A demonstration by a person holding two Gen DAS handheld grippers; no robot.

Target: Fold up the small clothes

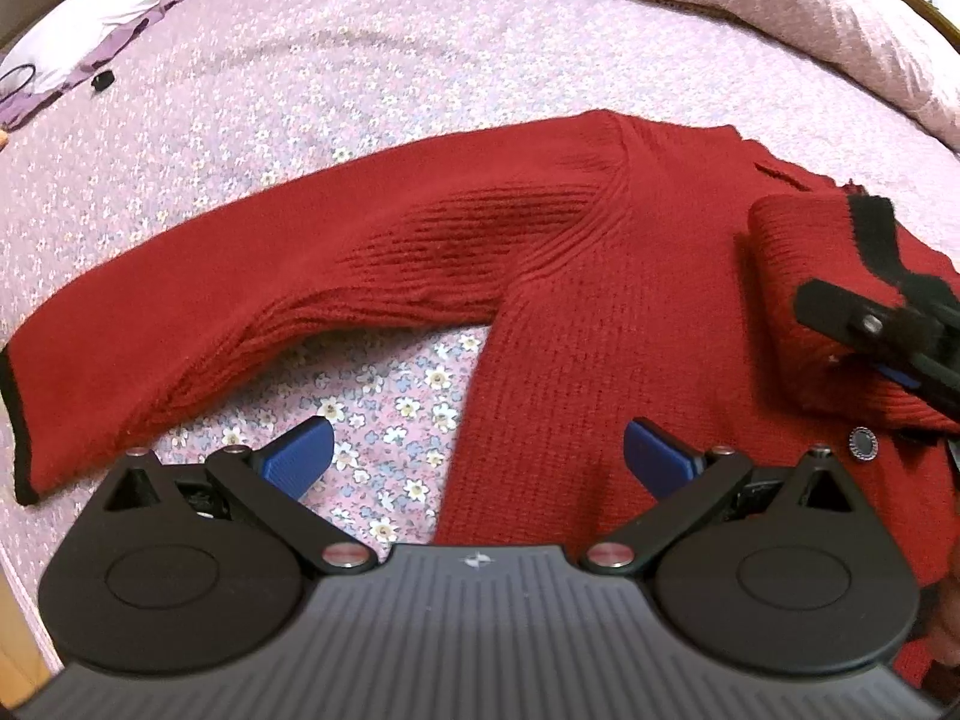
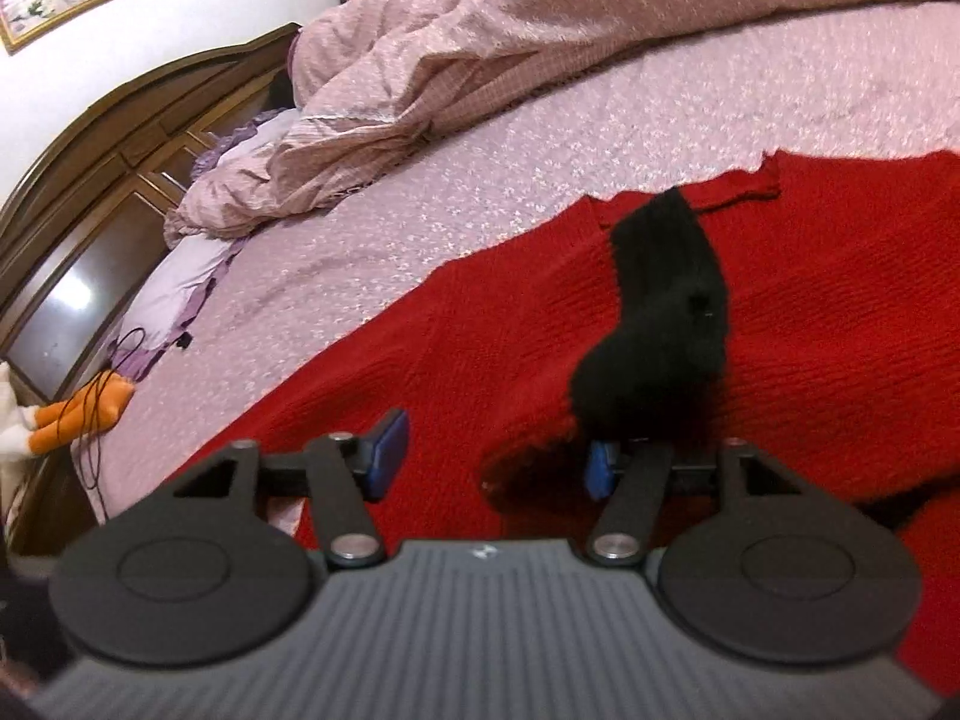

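Left wrist view is showing the red sweater (image 1: 570, 312) lying flat on the flowery bed sheet (image 1: 360, 60), just under the wide-open left gripper (image 1: 477, 456), while the right gripper (image 2: 489, 456) is standing open beside the black cuff (image 2: 654, 324).

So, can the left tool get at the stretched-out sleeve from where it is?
Probably yes: the left tool is open, and the sleeve lies flat on the bedspread just ahead, nothing covering it.

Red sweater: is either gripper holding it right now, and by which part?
Neither holds it. The left gripper is open over the sweater's edge; the right gripper has its fingers apart, with the sleeve's black cuff lying against one finger, not pinched.
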